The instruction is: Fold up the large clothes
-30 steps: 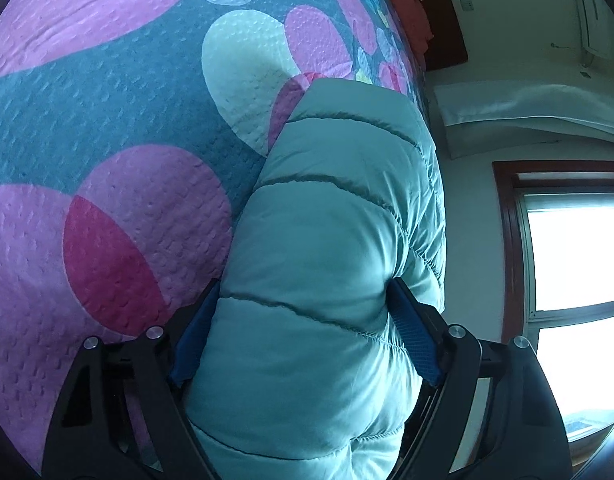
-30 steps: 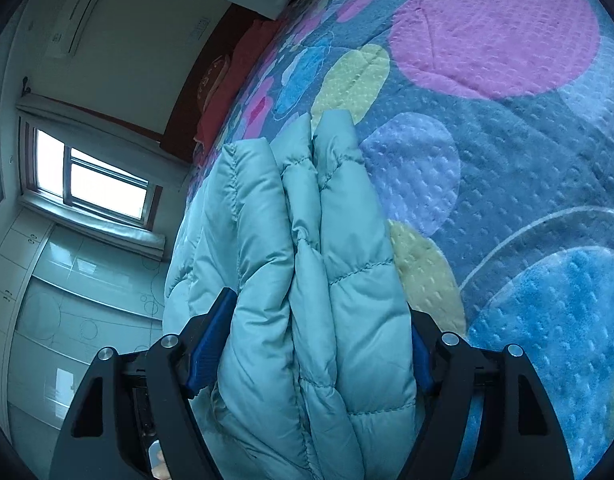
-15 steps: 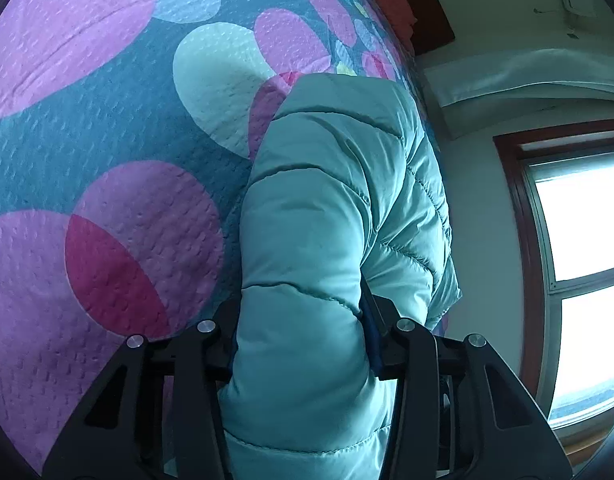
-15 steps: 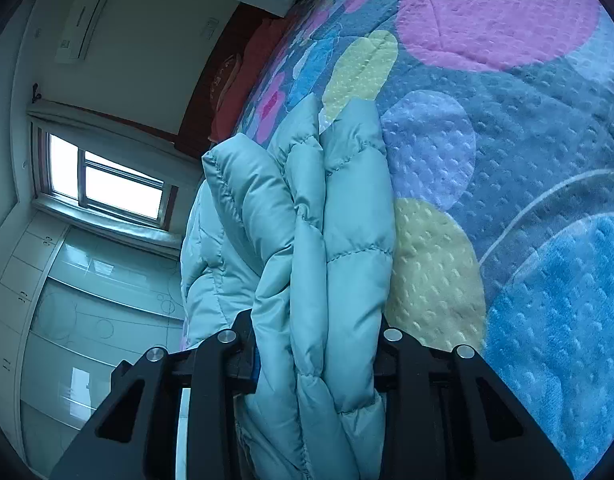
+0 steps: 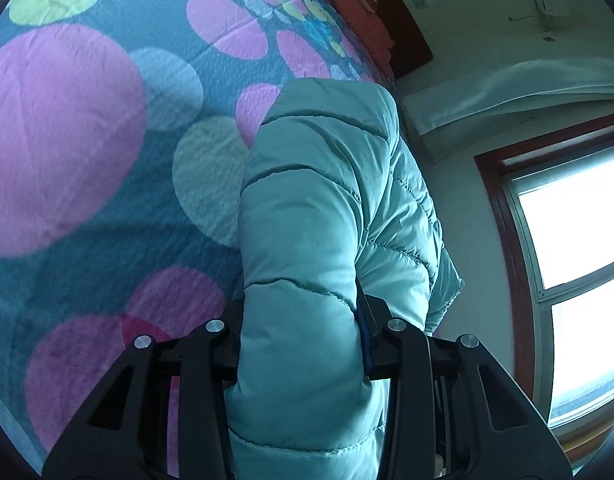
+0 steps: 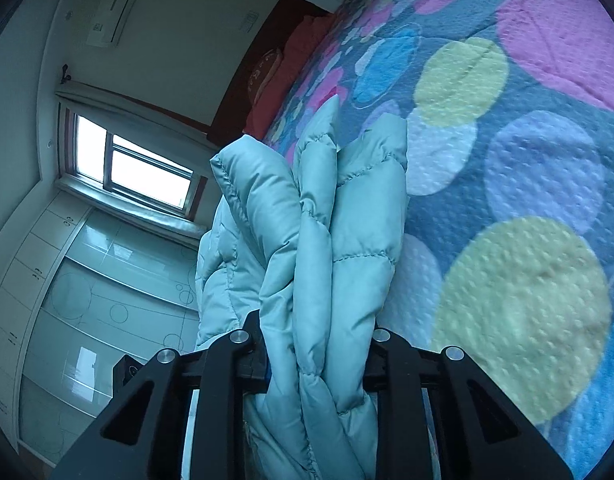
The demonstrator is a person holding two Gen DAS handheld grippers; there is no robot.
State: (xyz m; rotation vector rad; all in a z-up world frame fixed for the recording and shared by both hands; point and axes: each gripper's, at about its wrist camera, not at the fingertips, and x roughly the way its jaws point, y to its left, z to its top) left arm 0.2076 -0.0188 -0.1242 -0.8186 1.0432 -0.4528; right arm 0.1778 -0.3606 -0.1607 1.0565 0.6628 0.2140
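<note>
Both grippers are biting into the jacket (image 5: 307,240), jaws closing, with padding squeezed between the fingers. On the left gripper (image 5: 301,332) a single fat quilted roll bulges out above and below the black fingers (image 5: 211,344); its stitched hem shows at the bottom of the left wrist view, and the rounded far end of the roll stands clear against the bedspread (image 5: 87,140). On the right gripper (image 6: 317,340) the fingers (image 6: 227,344) pinch several layers at once, three folds side by side, their seamed edges fanning out loosely at the far end. More of the jacket hangs off to the window side of that grip, slack and unheld. I cannot tell whether any of it touches the bedspread, though the gathered parts seem to sit above it. Around the jacket the bedspread lies flat and wide, dotted with big pink, yellow and blue circles, open on the side away from the window (image 6: 135,168). Toward the headboard lies a red pillow (image 6: 283,64). Beyond the bed's edge are the wall, the window, and pale cabinets (image 6: 87,280) under it.
</note>
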